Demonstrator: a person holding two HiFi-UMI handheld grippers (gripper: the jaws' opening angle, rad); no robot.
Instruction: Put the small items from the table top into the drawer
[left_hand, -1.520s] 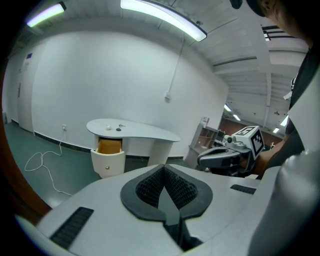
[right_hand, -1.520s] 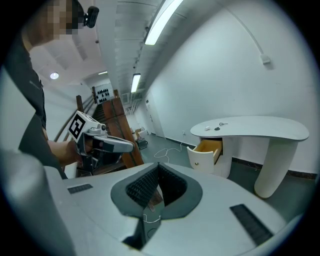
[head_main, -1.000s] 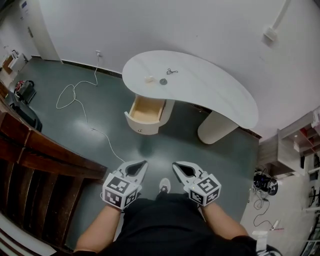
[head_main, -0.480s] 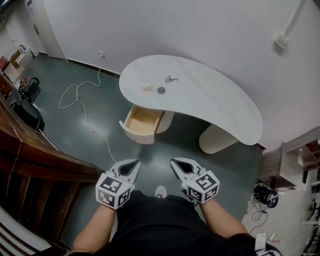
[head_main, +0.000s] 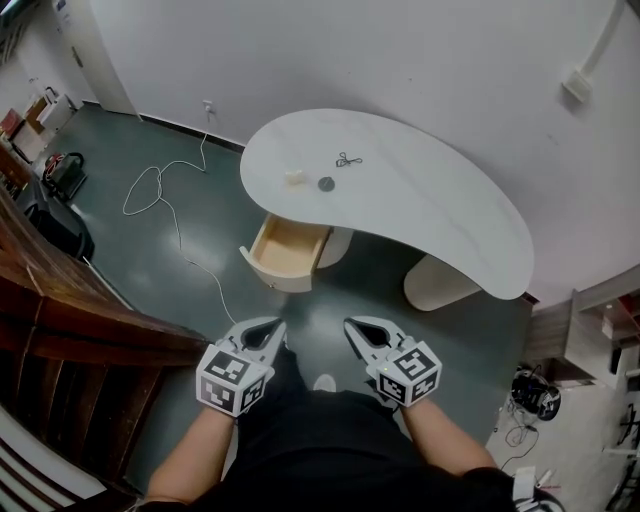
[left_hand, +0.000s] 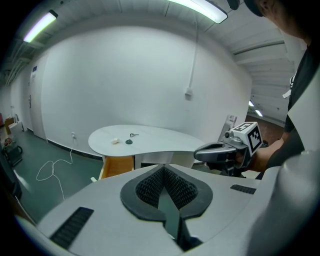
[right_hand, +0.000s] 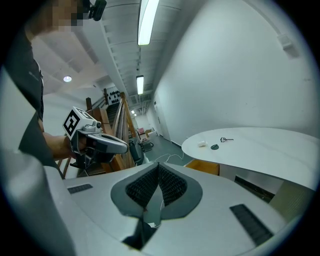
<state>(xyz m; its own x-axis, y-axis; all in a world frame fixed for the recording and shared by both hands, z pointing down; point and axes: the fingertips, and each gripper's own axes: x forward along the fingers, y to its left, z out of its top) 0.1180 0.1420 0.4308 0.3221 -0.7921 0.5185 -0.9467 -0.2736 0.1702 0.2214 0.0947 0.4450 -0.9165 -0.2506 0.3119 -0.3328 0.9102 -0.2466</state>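
Head view: the left gripper and right gripper are clenched, empty, well apart from the desk. On it lie a white piece, a dark disc and perhaps a wire clip; the drawer stands open.

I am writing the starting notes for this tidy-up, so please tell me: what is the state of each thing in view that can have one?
drawer: pulled open, appears empty
small white item: lying on the table, not yet put away
dark round item: lying on the table
black wire item: lying on the table
left tongs: shut, holding nothing
right tongs: shut, holding nothing
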